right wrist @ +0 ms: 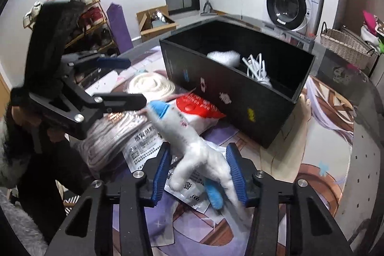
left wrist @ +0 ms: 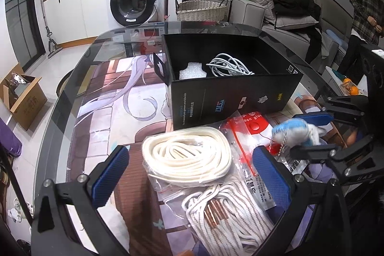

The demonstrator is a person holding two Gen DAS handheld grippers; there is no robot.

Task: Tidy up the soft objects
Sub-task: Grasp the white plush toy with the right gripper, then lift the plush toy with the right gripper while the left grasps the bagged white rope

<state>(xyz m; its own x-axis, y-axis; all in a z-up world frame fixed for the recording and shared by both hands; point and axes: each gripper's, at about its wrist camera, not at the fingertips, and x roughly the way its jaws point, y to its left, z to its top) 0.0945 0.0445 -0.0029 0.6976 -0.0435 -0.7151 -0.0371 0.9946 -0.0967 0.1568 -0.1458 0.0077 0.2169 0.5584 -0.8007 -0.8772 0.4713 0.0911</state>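
in the left wrist view, the left tongs [left wrist: 189, 174] stood wide apart and empty over the glass worktop [left wrist: 72, 92], their blue pads straddling a bagged coil of cream-white flat cord [left wrist: 186, 156] without touching it. nearer the camera lay a bundle of white braided laces with copper tips [left wrist: 223, 212]. behind them sat the open black cardboard box [left wrist: 230, 92], a white cable [left wrist: 228, 65] coiled inside. at the right edge the right tongs [left wrist: 309, 133] had a small white and blue plush toy [left wrist: 295, 133] between their arms.

in the right wrist view, the right tongs [right wrist: 199, 174] were partly closed around that plush toy [right wrist: 194, 148]. whether the blue pads already pressed its white body i cannot tell; a gap showed on the left side. the toy seemed to sit above a white printed pouch [right wrist: 141, 145] and a red and white packet [right wrist: 199, 112], just in front of the box [right wrist: 240, 100].

the step in hand looked like picking up the toy. next would call for a firm squeeze, a lift clear of the packets, and a carry over the box's near wall.
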